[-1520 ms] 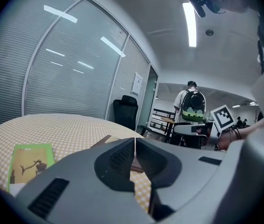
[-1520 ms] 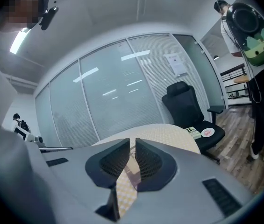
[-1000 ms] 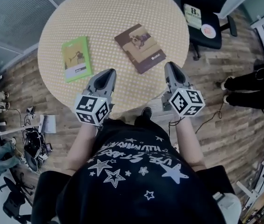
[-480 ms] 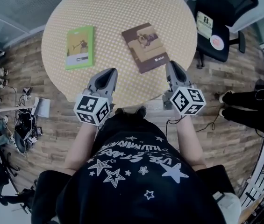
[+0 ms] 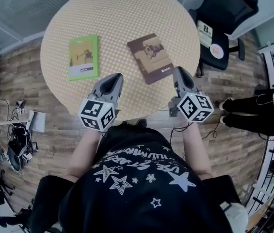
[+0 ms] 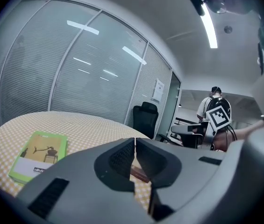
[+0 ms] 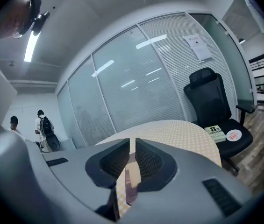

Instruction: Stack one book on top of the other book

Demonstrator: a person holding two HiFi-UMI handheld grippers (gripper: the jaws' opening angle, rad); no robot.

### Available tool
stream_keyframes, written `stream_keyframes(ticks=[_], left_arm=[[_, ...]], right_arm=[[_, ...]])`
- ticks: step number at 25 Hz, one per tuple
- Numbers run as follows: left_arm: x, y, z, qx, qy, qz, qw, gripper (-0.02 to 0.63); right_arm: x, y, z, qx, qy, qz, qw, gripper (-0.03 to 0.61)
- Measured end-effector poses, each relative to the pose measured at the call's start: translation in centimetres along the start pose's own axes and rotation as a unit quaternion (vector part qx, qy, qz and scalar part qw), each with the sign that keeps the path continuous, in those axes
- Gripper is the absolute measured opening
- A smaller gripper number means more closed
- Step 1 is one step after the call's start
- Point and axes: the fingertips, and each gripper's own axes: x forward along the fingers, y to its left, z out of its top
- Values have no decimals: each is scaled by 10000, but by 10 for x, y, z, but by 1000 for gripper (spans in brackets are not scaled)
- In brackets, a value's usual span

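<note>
A green book (image 5: 83, 57) lies flat on the left part of the round table (image 5: 122, 13); it also shows in the left gripper view as the green book (image 6: 39, 155). A brown book (image 5: 151, 58) lies flat to its right, apart from it. My left gripper (image 5: 116, 76) hovers over the table's near edge, shut and empty, between the two books. My right gripper (image 5: 181, 71) is shut and empty too, just right of the brown book's near corner. A sliver of the brown book (image 7: 132, 186) shows under the right jaws. In both gripper views, left gripper (image 6: 135, 143) and right gripper (image 7: 132, 143), the jaws stand together.
A black office chair (image 5: 224, 13) stands at the table's far right with a booklet (image 5: 204, 33) and a round disc (image 5: 217, 51) on its seat. Cables and gear (image 5: 18, 142) lie on the wooden floor at left. Another person's feet (image 5: 231, 113) are at right.
The head view has shifted a little. My right gripper has crept slightly forward toward the brown book's corner. The left gripper and both books keep their places.
</note>
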Motion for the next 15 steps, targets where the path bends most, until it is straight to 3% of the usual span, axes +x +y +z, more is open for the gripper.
stream_keyframes(ticks=[7,15], left_arm=[[2,16,-6,-40,57,-73,9999,17],[21,19,-10,-80,232,176,9995,17]], right_arm=[[12,14,-10,-35,36,-85,10000,51],[30,-15,-10,51,180,9,9998,51]])
